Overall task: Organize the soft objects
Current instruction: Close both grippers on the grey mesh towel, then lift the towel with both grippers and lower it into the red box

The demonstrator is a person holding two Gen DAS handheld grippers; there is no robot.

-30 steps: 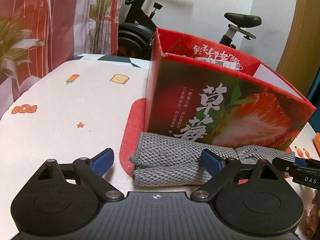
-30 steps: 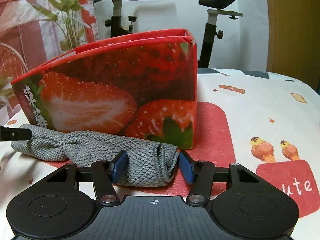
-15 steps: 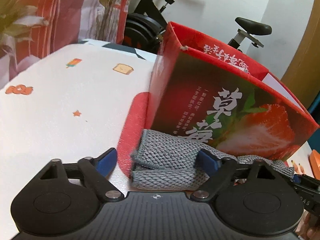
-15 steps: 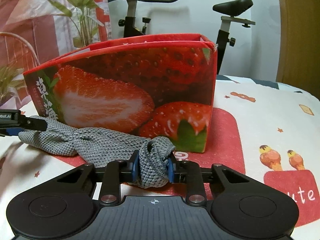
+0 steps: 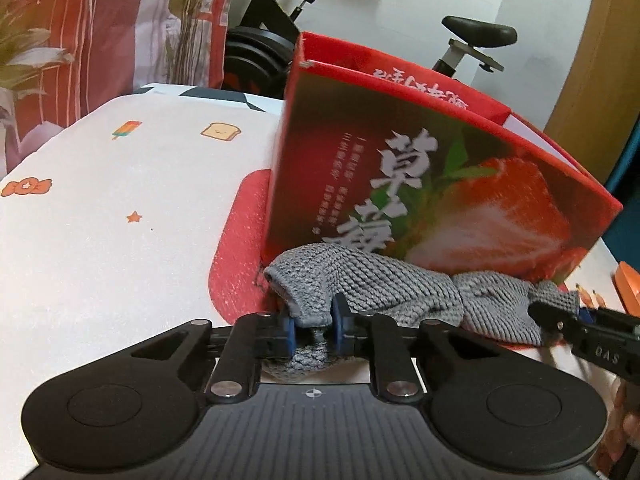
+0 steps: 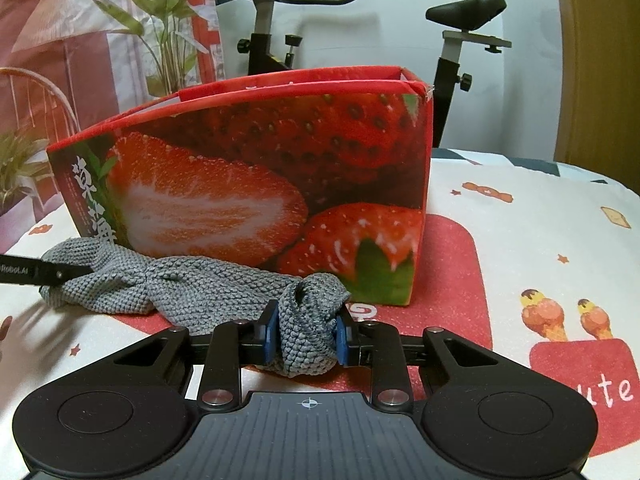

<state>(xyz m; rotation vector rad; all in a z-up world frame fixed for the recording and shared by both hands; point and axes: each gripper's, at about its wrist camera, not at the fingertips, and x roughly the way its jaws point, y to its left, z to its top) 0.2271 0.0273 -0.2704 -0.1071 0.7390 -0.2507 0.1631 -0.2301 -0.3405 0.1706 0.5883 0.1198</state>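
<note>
Both the left gripper [image 5: 313, 329] and right gripper [image 6: 306, 340] have their fingers clamped on bunched ends of the grey knitted cloth [image 6: 192, 288]; uneven lifting may snag it on the strawberry box [image 6: 256, 184], tipping it.

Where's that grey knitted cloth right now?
The grey knitted cloth lies on the table along the front of the strawberry box, stretched between both tools: the left tool pinches one end and the right tool the other.

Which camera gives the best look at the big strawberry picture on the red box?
The right wrist view: the box faces it, showing the cut strawberry whole. The left wrist view catches it slanted, beside white lettering, with the grey cloth covering its bottom edge.
</note>
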